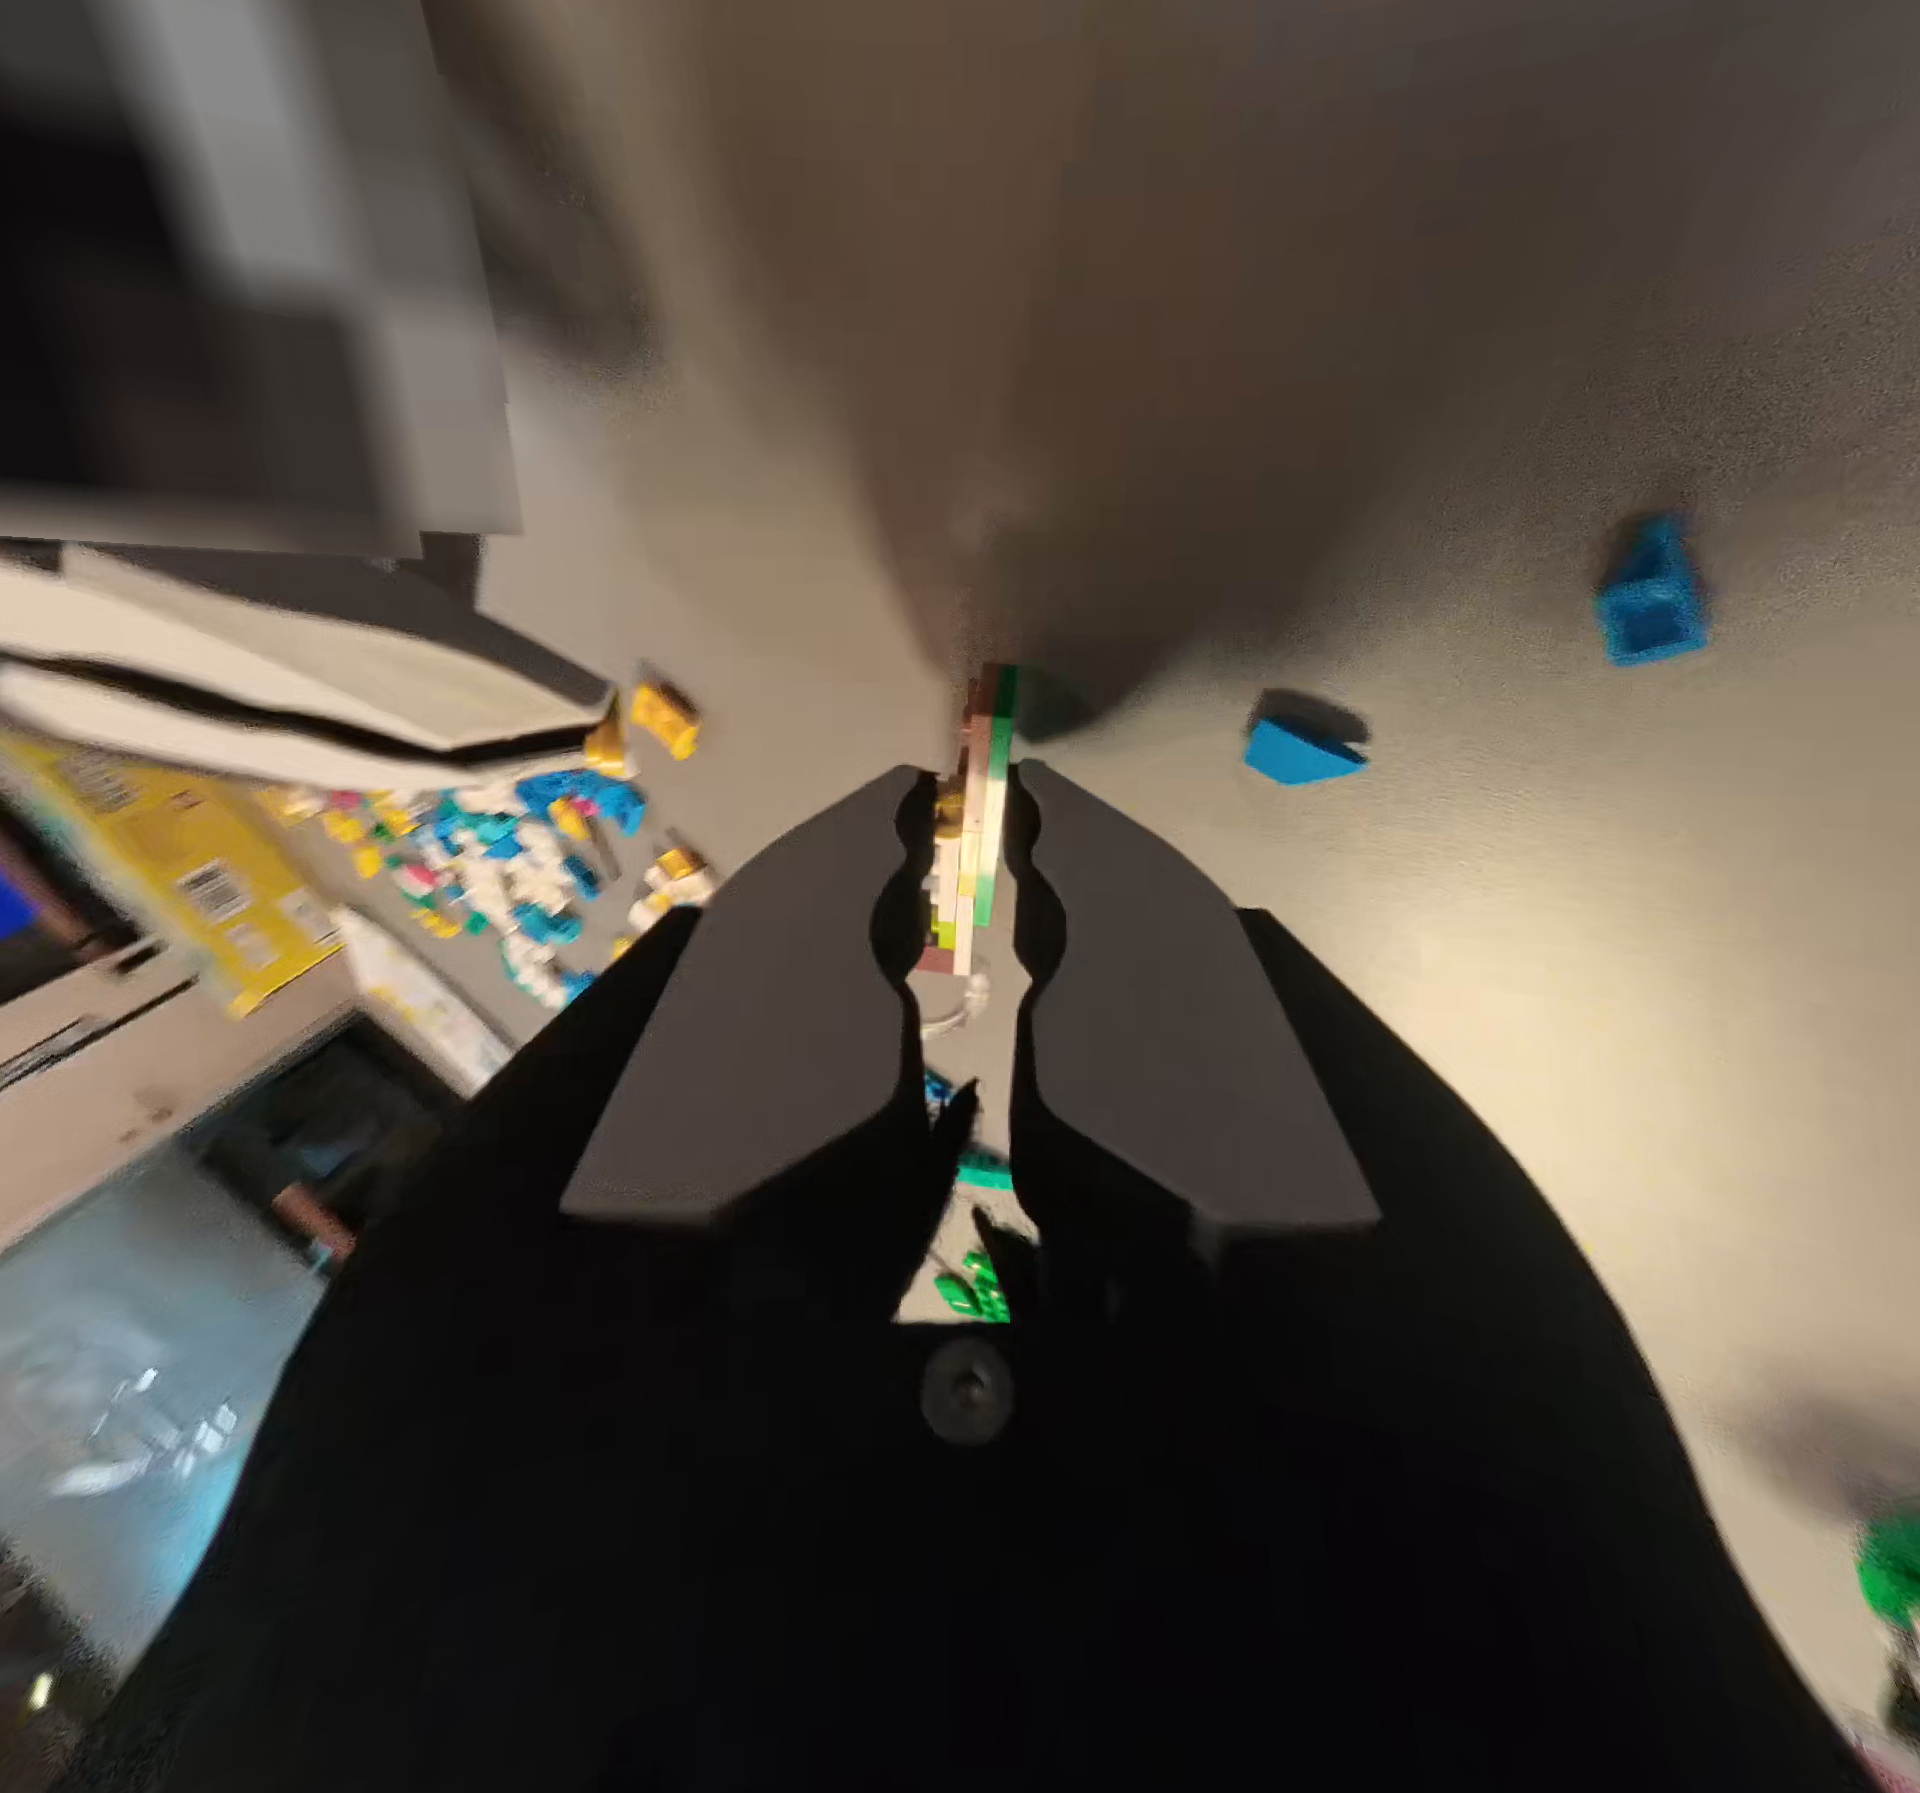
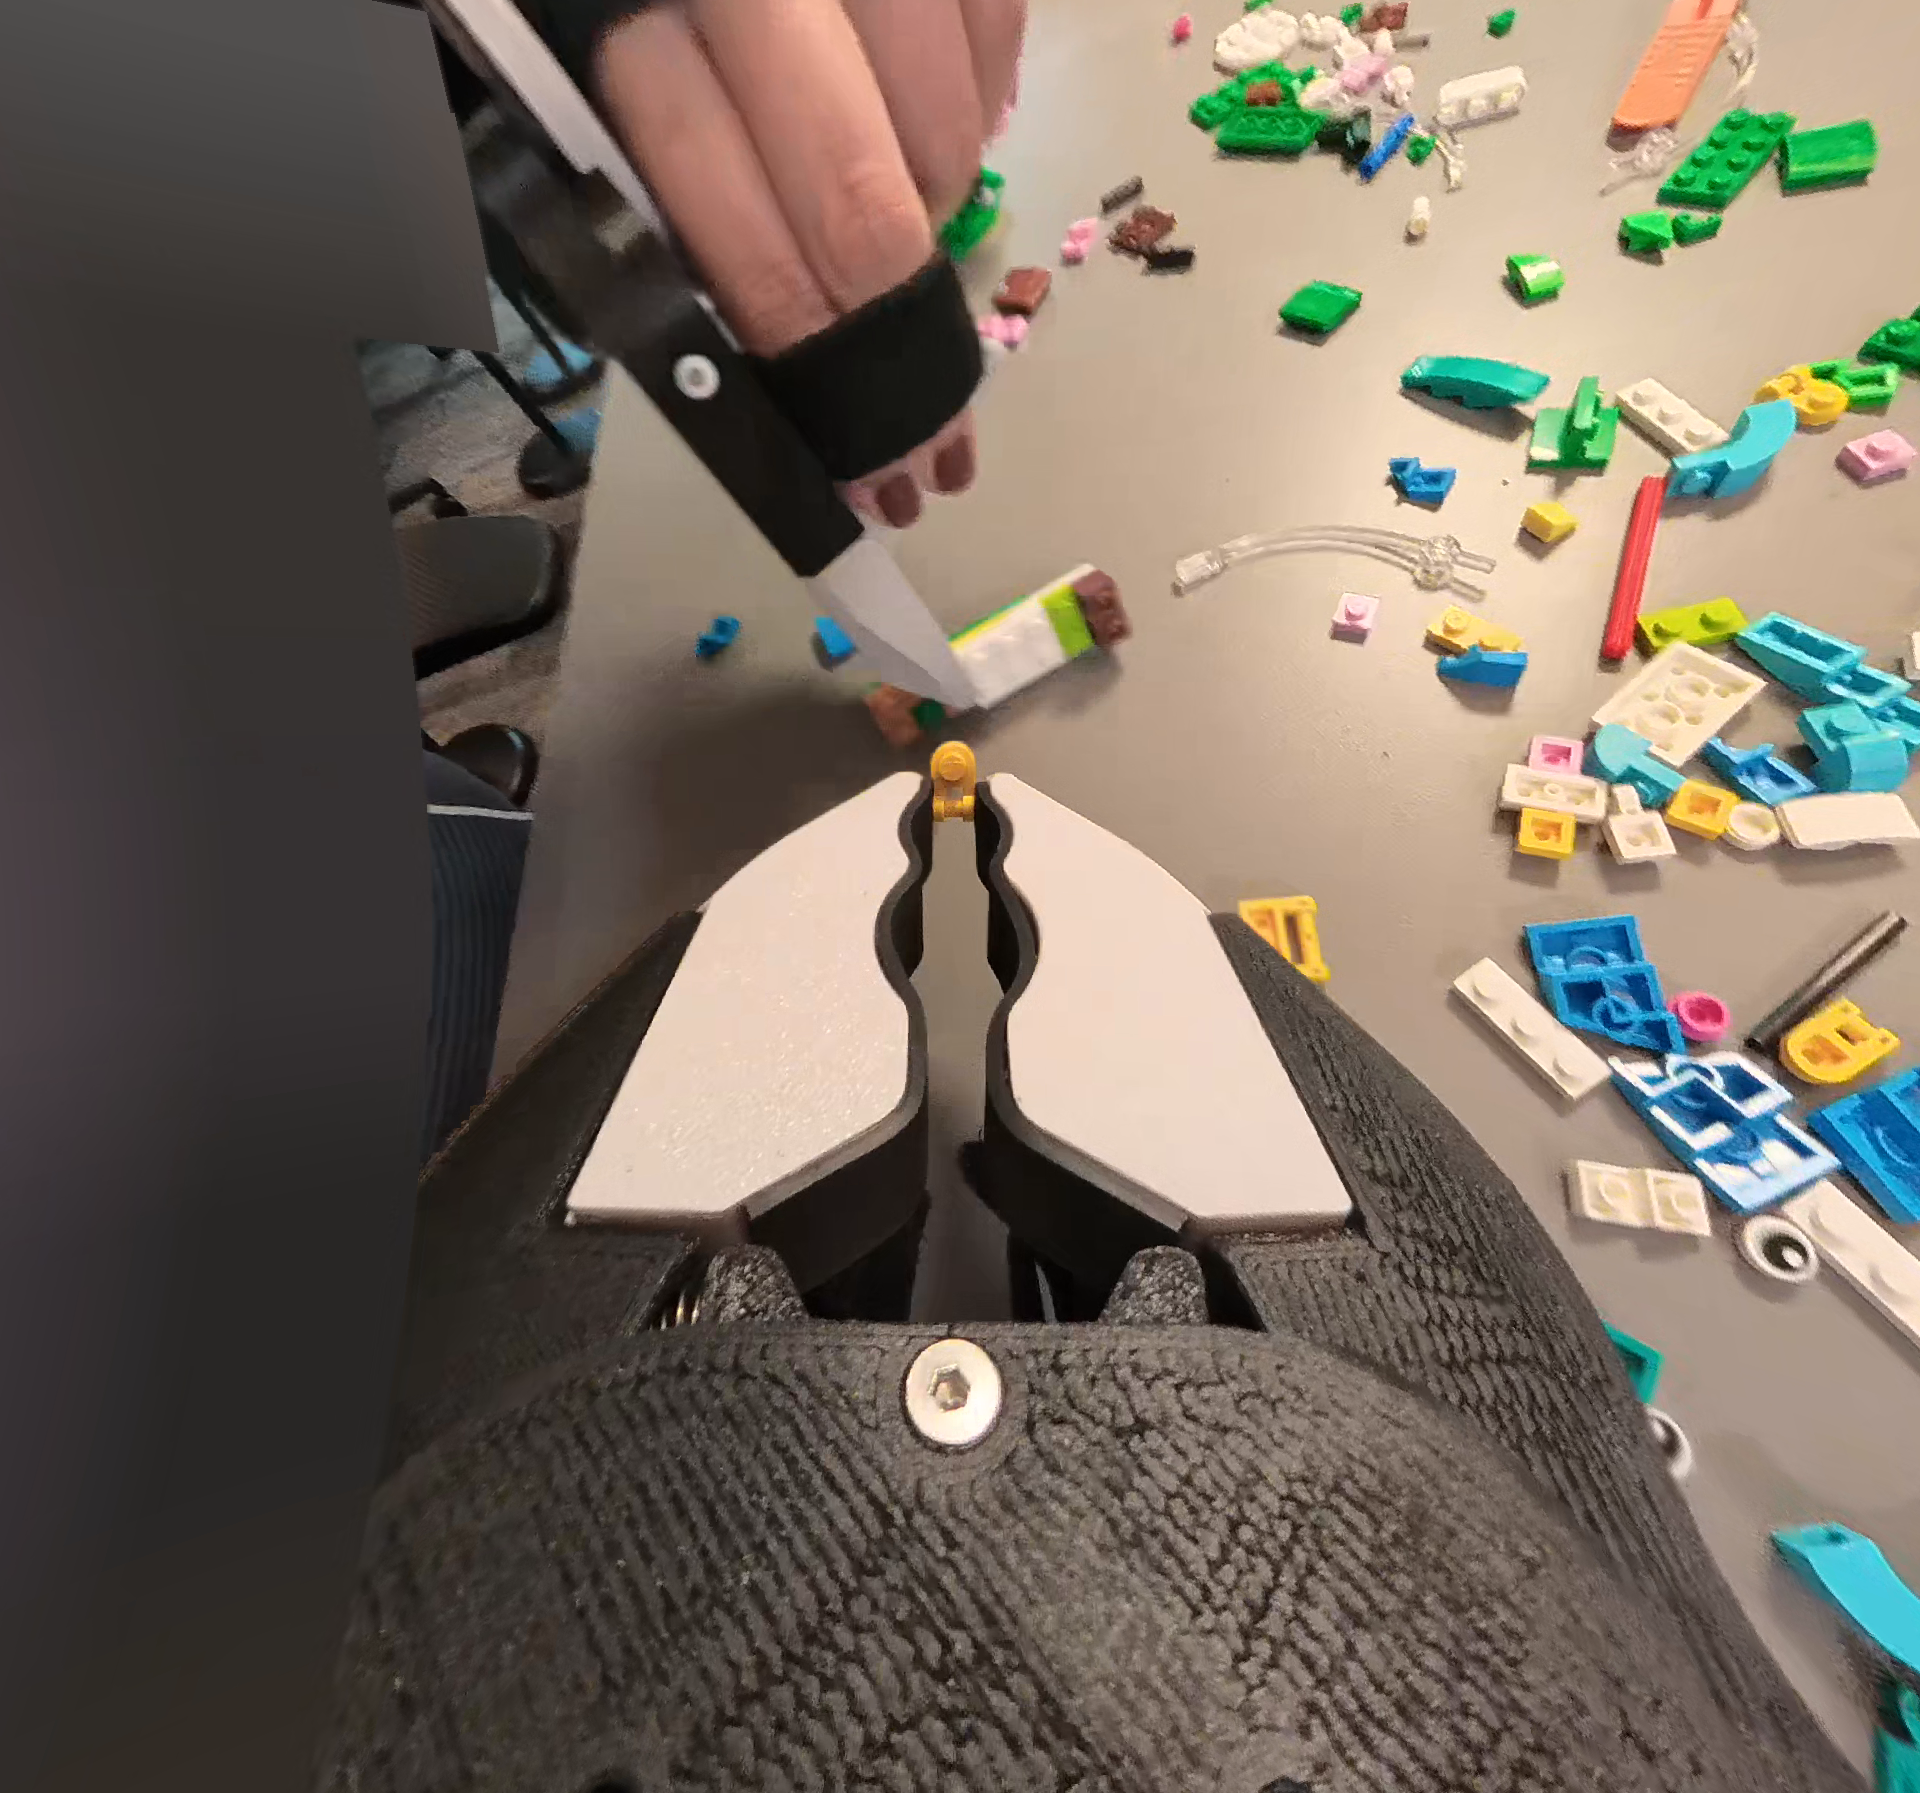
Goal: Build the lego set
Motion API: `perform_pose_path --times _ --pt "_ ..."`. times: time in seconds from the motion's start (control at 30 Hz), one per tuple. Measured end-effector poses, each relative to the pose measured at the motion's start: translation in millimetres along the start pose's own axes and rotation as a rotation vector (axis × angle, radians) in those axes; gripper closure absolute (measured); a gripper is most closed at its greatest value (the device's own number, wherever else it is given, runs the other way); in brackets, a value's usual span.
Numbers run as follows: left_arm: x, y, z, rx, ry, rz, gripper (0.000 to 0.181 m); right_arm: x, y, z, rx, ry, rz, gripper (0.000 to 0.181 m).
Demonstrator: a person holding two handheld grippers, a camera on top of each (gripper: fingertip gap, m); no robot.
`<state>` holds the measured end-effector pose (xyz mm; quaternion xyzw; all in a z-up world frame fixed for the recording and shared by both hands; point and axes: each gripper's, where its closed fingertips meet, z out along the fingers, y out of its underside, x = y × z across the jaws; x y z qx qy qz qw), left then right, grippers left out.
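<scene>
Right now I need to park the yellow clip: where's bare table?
Free: the grey strip between the right gripper and the clear tube, and left of the build toward the table edge. Crowded: the blue-white pile at right.

Your grey table (image 2: 1195,455) runs under everything, matte and plain. Off its left edge in your right wrist view, there's a black chair base (image 2: 545,465) standing on speckled carpet (image 2: 447,413). Nearer you, dark pinstriped fabric (image 2: 473,912) shows past the table edge. Over in your left wrist view it's all blurred: a yellow box (image 1: 177,860) lies at the table's left side, a flat white carton (image 1: 312,683) sits just beyond it, and some clear plastic wrapping (image 1: 114,1411) shows lower down.
</scene>
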<state>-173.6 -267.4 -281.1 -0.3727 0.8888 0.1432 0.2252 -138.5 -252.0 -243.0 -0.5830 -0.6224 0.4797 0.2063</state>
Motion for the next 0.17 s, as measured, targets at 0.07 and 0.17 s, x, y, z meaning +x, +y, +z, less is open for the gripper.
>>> perform_pose_path --times 0.07,0.17 --pt "-14 -2 -3 0.036 -0.149 -0.087 0.169 -4 -8 -2 0.052 -0.031 0.0 0.175" --pt "-31 -7 -12 0.128 -0.339 -0.254 0.169 -3 -10 -1 0.069 -0.045 -0.023 0.175"
